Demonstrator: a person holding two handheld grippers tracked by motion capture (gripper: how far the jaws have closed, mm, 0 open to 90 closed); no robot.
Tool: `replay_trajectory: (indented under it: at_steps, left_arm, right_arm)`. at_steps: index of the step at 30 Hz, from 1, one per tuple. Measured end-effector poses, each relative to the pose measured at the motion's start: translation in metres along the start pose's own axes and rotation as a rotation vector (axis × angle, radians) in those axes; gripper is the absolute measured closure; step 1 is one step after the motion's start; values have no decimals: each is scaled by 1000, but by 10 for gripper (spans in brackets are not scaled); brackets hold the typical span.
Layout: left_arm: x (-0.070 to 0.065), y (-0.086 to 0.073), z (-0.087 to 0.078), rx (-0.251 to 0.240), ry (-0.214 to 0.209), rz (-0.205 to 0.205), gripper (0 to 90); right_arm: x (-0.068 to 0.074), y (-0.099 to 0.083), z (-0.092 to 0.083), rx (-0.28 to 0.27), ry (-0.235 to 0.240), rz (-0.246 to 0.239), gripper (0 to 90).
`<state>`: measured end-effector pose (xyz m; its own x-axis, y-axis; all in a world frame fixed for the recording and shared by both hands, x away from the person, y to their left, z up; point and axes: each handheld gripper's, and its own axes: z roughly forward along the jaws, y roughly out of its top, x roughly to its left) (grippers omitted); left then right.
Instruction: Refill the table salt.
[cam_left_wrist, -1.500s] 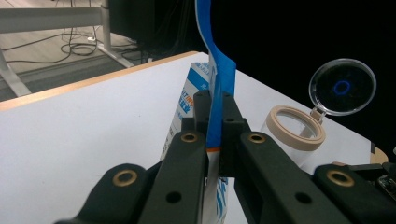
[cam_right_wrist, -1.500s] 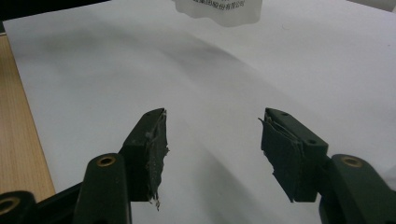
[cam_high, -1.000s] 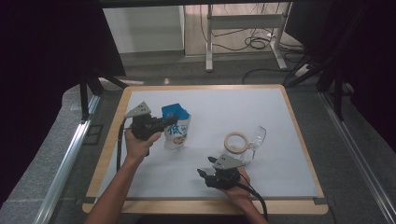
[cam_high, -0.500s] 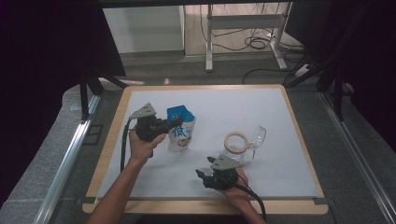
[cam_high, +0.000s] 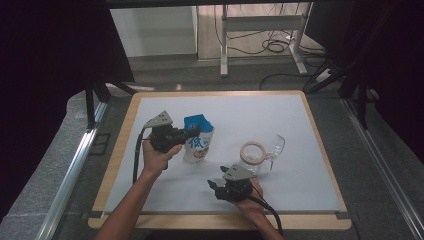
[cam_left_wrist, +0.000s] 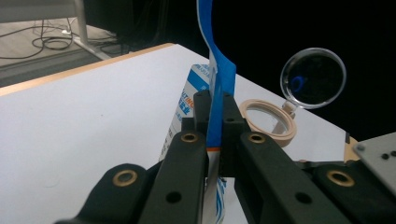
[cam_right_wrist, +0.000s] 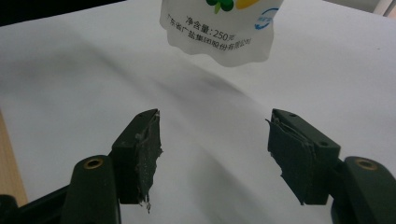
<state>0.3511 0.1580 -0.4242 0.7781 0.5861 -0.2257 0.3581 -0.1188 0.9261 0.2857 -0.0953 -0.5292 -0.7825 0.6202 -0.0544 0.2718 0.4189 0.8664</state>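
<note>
A blue and white pouch with printed lettering hangs upright over the white mat. My left gripper is shut on its blue top edge, coming in from the left. In the left gripper view the blue strip of the pouch is pinched between the jaws of the left gripper. My right gripper rests low near the front edge, pointing left toward the pouch. In the right gripper view the right gripper stands open with only bare mat between its jaws, and the bottom of the pouch hangs beyond them.
A beige tape roll lies right of the pouch, with a clear glass tipped beside it. Both the roll and the glass lie beyond the pouch. The white mat has a wooden border.
My left gripper has carried the pouch a little to the right and nearer. The right hand has stayed where it was.
</note>
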Motion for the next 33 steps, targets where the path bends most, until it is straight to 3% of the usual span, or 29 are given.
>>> replay_trajectory:
  at_steps: [10,16,19,24,27,33]
  left_arm:
    - [-17,7,-3,-13,-52,9,900]
    - [-24,8,-4,-14,-61,3,900]
    - [-26,8,-4,-11,-63,8,900]
    - [-31,8,-2,-10,-72,10,900]
    - [-32,9,-2,-10,-73,14,900]
    - [-33,13,3,0,-76,13,900]
  right_arm:
    - [4,11,18,9,-63,2,329]
    - [1,15,27,12,-124,21,320]
    - [1,15,31,16,-132,15,317]
    - [5,22,38,2,-166,-19,312]
    - [5,24,42,-2,-182,-63,316]
    - [5,26,43,-21,-158,-121,353]
